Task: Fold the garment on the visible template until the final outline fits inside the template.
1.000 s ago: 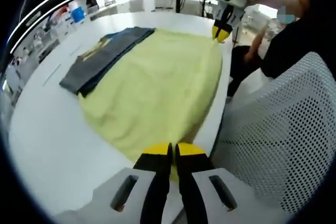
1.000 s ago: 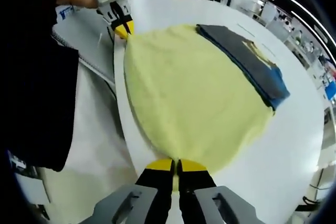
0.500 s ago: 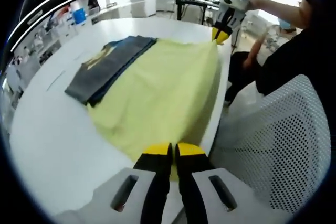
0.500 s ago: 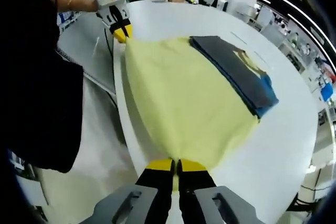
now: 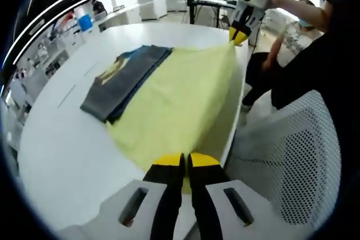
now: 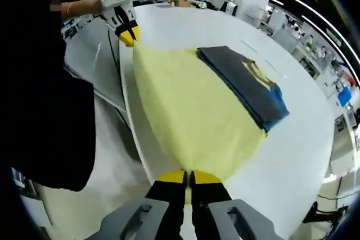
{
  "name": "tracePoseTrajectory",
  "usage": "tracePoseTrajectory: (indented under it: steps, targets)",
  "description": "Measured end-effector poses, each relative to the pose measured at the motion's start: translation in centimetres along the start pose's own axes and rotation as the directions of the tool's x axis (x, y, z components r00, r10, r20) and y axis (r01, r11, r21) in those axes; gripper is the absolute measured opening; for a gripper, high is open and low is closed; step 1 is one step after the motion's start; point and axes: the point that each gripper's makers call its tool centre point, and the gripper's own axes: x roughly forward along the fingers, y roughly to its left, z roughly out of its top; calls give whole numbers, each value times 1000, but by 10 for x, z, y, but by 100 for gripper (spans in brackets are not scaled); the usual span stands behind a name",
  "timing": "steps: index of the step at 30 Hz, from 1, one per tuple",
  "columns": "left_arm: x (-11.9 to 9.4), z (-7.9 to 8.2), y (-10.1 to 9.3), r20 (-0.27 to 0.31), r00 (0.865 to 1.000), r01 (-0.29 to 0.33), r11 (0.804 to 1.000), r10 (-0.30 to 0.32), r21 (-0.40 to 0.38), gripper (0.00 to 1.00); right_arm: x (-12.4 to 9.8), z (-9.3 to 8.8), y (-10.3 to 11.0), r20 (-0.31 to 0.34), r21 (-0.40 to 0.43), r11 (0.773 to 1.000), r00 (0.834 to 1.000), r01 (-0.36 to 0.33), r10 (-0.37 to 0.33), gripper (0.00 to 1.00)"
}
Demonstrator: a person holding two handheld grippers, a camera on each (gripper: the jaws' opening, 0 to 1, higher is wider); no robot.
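Observation:
A pale yellow garment (image 5: 180, 96) (image 6: 191, 113) is stretched taut above the near edge of a round white table (image 5: 67, 139) (image 6: 298, 133). My left gripper (image 5: 185, 164) is shut on one corner of it; it also appears at the far corner (image 6: 128, 36) in the right gripper view. My right gripper (image 6: 187, 179) is shut on the other corner and appears far off (image 5: 238, 36) in the left gripper view. The garment's far edge lies on a dark grey folded template (image 5: 124, 80) (image 6: 242, 82) with a blue layer and a yellow print.
A white mesh chair back (image 5: 292, 161) stands close to the table's edge on my side. A person in black (image 6: 45, 99) holds the grippers, and another person (image 5: 289, 37) sits behind. Shelves and benches (image 5: 50, 32) line the room beyond the table.
Both grippers have lifted and pulled the garment's near edge up and back. Less yellow cloth lies on the table and it looks narrower and tighter; the template sits uncovered as before.

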Motion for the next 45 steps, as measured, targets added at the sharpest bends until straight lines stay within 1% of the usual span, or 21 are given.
tracePoseTrajectory:
  steps: [4,8,11,13,14,15,21,25,29,32,34,38,40,41,43,45]
  targets:
    - [-4,-3,-5,-23,1000,5,1000,-4,15,0,-4,1,7,-9,-18,1000,1000,-25,25,0]
    - [-7,-5,-4,-42,999,-9,1000,9,14,0,-9,5,11,-7,-30,999,999,-39,39,0]
    - [-12,-5,-5,-42,999,-6,1000,5,-22,0,-14,8,13,-10,-40,998,999,-45,45,0]
    - [-15,-5,-6,-33,999,-8,997,5,-72,0,-18,10,14,-16,-47,998,999,-49,49,0]
    - [-18,-5,-7,-39,999,-6,996,2,-94,0,-20,10,15,-18,-52,997,999,-53,52,0]
    - [-20,-5,-7,-43,999,-5,995,1,-98,0,-22,11,16,-22,-64,996,998,-59,58,0]
    - [-27,-2,-12,-55,998,15,997,-19,-70,0,-32,16,14,-43,-98,993,998,-58,54,0]
    - [-31,-2,-13,-63,998,22,998,-25,-62,0,-38,19,13,-42,-116,992,998,-54,49,0]
    - [-35,-3,-8,-70,997,9,996,-15,-89,0,-41,24,17,-41,-137,988,997,-69,64,0]
    - [-39,-3,-6,-76,997,5,996,-12,-94,0,-44,28,19,-37,-156,985,997,-76,71,0]
    - [-40,-2,-5,-77,997,-1,996,-6,-89,0,-43,30,15,-26,-157,985,998,-65,62,0]
    - [-39,2,-7,-73,997,9,996,-16,-87,0,-42,29,8,-43,-164,986,998,-42,35,0]
    - [-39,3,-6,-74,997,6,997,-12,-74,0,-42,31,2,-39,-171,985,999,-18,12,0]
    - [-38,6,0,-61,998,-20,997,16,-71,0,-41,33,-2,-30,-177,984,999,5,-10,0]
    - [-37,6,5,-61,998,-35,997,31,-75,0,-40,35,-5,-21,-166,986,1000,13,-17,0]
    - [-37,9,11,-55,997,-56,995,52,-79,0,-40,37,-10,-8,-176,984,999,33,-35,0]
